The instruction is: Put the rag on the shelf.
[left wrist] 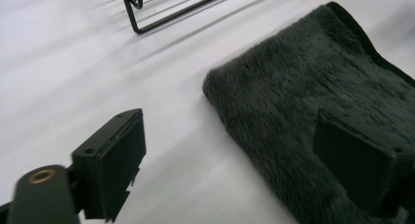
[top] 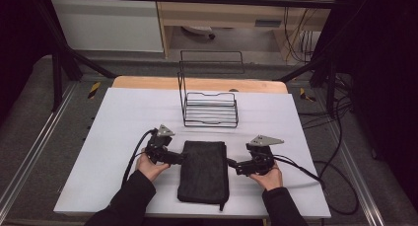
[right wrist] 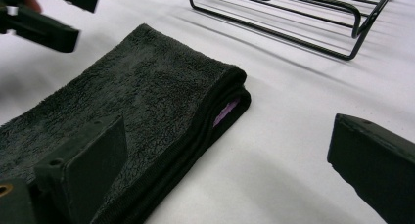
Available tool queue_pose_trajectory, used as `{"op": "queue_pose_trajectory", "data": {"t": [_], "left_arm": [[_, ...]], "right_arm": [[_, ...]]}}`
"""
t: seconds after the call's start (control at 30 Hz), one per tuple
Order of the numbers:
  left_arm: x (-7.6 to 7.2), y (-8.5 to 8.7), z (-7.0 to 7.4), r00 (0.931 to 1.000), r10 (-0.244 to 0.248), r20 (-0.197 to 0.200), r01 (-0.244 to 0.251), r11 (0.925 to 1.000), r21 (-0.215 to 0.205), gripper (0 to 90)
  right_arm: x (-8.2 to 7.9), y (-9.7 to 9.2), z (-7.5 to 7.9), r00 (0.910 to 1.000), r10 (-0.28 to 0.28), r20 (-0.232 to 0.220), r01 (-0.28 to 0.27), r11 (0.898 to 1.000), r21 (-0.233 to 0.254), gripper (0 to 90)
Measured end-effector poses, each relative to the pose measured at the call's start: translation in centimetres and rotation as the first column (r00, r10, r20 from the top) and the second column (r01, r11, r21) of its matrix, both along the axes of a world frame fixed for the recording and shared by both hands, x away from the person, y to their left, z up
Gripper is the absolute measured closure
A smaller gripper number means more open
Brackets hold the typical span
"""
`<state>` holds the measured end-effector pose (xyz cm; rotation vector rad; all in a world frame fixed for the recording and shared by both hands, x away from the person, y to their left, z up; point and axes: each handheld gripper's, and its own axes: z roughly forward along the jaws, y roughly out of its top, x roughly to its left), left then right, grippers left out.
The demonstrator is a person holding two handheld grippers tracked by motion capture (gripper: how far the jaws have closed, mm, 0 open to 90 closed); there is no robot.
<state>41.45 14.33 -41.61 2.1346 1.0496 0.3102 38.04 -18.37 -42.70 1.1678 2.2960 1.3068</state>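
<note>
Folded dark towel [top: 203, 170] lay flat on the white table [top: 108, 137] between my grippers, left gripper [left wrist: 244, 155] and right gripper [right wrist: 230, 175] both spread wide, holding nothing. Pinching all layers at each side edge seemed wisest. Beyond, the wire rack [top: 209, 107] stood empty.

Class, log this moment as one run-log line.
left gripper: open, at towel's left edge | right gripper: open, at right edge | folded dark towel: flat on table | wire rack: behind
</note>
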Motion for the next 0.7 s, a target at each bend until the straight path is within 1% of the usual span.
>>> {"op": "queue_pose_trajectory", "data": {"t": [0.07,0.1,0.17,0.23,0.3,0.33,0.37,0.4,0.43,0.5,0.57,0.63,0.7], "left_arm": [[0.6,-0.3,-0.1,1.0,0.003,-0.004,-0.003,0.9999,-0.009,18.2],[0.9,-0.3,-0.1,0.9999,0.0,-0.011,0.0,0.9997,-0.023,21.4],[1.4,-0.4,-0.4,0.9997,-0.007,-0.025,0.006,0.9989,-0.047,29.2],[1.8,-0.4,-0.7,0.9996,0.007,-0.028,-0.008,0.9986,-0.052,36.5],[2.2,-0.4,-1.2,0.9987,0.012,-0.049,-0.014,0.9983,-0.056,42.8],[2.3,-0.5,-1.5,0.9983,0.013,-0.056,-0.015,0.9987,-0.049,45.3],[2.4,-0.6,-1.7,0.9978,0.013,-0.065,-0.015,0.9992,-0.037,48.7],[2.5,-0.7,-1.9,0.9973,0.018,-0.071,-0.02,0.9992,-0.034,51.5],[2.7,-0.6,-2.1,0.9962,0.009,-0.086,-0.012,0.9993,-0.036,52.8],[2.9,-0.7,-2.4,0.9936,0.006,-0.113,-0.014,0.9976,-0.068,58.0],[3.1,-0.6,-2.6,0.9914,-0.003,-0.131,-0.008,0.9962,-0.086,62.0],[3.0,-0.7,-2.7,0.9906,-0.007,-0.137,-0.007,0.9955,-0.095,65.8],[2.9,-0.8,-2.8,0.9911,-0.007,-0.133,-0.006,0.9954,-0.096,70.0]], "right_arm": [[0.1,0.0,0.0,1.0,-0.002,-0.002,0.002,1.0,-0.001,1.9],[0.1,0.0,0.0,1.0,0.001,-0.009,0.0,1.0,0.001,1.9],[0.1,0.1,-0.1,1.0,0.001,-0.004,-0.001,1.0,-0.003,1.9],[0.1,0.1,-0.1,1.0,0.002,-0.005,-0.002,1.0,-0.008,1.9],[0.1,0.1,-0.2,1.0,-0.001,-0.004,0.001,1.0,-0.013,1.9],[0.1,0.1,-0.2,1.0,-0.003,-0.004,0.003,1.0,-0.016,1.9],[0.1,0.1,-0.2,1.0,-0.006,-0.005,0.006,1.0,-0.018,2.0],[0.1,0.1,-0.2,0.9999,-0.01,-0.006,0.01,1.0,-0.02,2.6],[0.1,0.1,-0.2,0.9999,-0.009,-0.011,0.009,1.0,-0.022,3.1],[0.1,0.2,-0.3,0.9999,-0.011,-0.013,0.011,1.0,-0.029,3.6],[0.1,0.2,-0.4,0.9996,-0.01,-0.025,0.009,0.999,-0.033,4.1],[0.2,0.2,-0.4,0.9996,-0.013,-0.027,0.012,0.999,-0.038,4.1],[0.2,0.3,-0.4,0.999,-0.022,-0.038,0.021,0.999,-0.038,4.1]]}}
